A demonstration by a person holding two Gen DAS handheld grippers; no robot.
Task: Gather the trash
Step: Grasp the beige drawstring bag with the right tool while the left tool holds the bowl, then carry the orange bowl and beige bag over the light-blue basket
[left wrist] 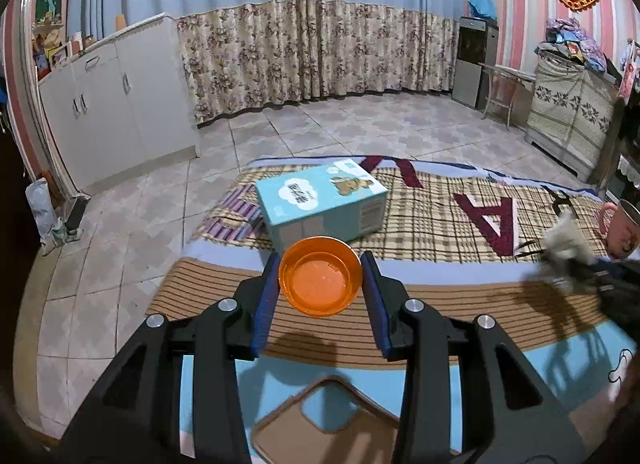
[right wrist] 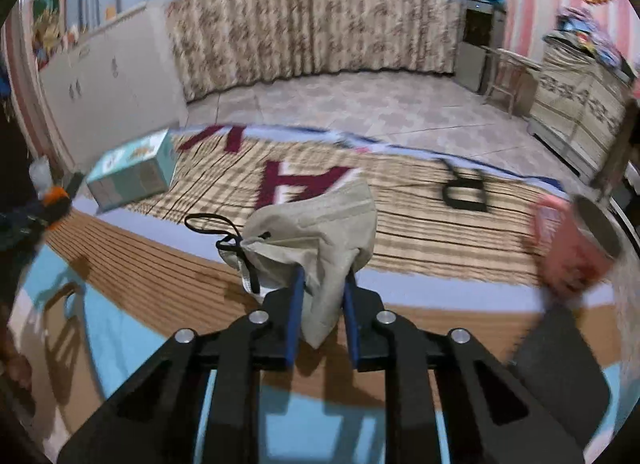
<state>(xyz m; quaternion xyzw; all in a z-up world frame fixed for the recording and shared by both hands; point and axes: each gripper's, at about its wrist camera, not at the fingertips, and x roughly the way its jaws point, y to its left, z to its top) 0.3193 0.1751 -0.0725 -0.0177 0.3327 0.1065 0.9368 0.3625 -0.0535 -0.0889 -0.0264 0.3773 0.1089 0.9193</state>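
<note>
My left gripper (left wrist: 320, 272) is shut on an orange plastic bowl (left wrist: 320, 282), held above the blanket-covered surface with its open side toward the camera. My right gripper (right wrist: 322, 278) is shut on a crumpled beige face mask (right wrist: 316, 232) with black ear loops, lifted above the striped blanket. In the left wrist view the right gripper with the mask (left wrist: 568, 242) shows blurred at the right edge. In the right wrist view the left gripper and the orange bowl (right wrist: 56, 195) show at the left edge.
A light blue cardboard box (left wrist: 320, 199) lies on the plaid blanket (left wrist: 432, 223). A pink mug (left wrist: 622, 229) stands at the right; it also shows in the right wrist view (right wrist: 572, 252). A black clip (right wrist: 466, 191) lies on the blanket. White cabinets (left wrist: 112, 103) stand left.
</note>
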